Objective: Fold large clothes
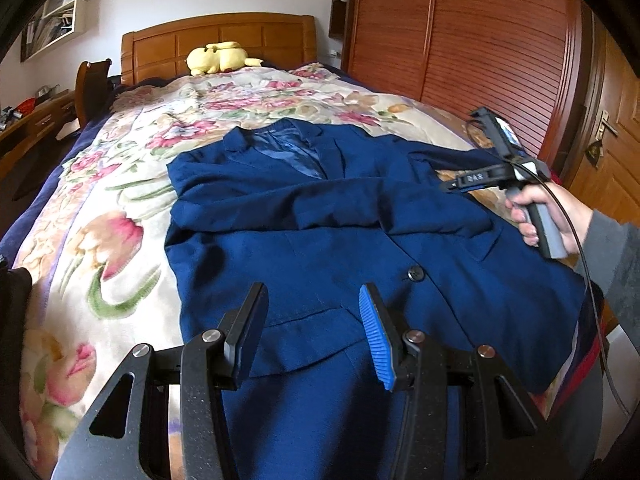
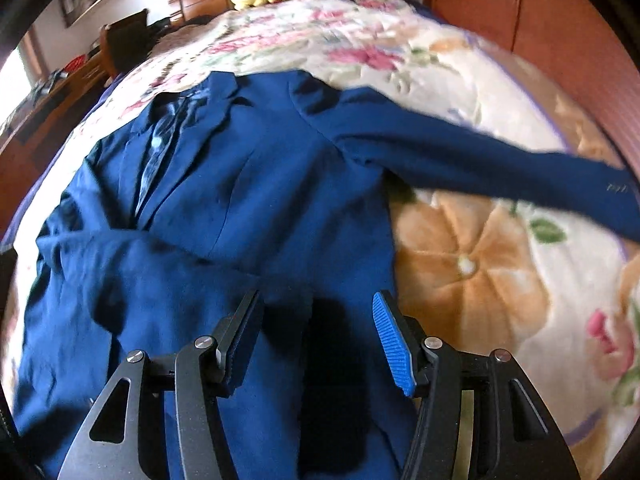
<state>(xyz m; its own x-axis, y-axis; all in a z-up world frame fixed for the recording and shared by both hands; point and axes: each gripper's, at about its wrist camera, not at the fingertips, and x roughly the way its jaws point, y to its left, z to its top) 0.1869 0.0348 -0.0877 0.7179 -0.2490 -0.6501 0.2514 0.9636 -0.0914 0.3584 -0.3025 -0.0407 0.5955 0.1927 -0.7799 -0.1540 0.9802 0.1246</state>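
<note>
Navy jacket [image 1: 320, 220] lies flat on floral bedspread [image 1: 100, 208], at 12 o'clock beneath both tools. Left gripper [image 1: 312, 328] released, empty. Right gripper [image 2: 320, 336] released, empty above the fabric.

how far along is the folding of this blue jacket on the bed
Early. Done: the blue jacket lies front up on the floral blanket, with one sleeve folded across its chest. In hand: nothing; the left gripper and right gripper are both open above the fabric. Left: the other sleeve lies stretched out sideways, and the body is unfolded.
</note>
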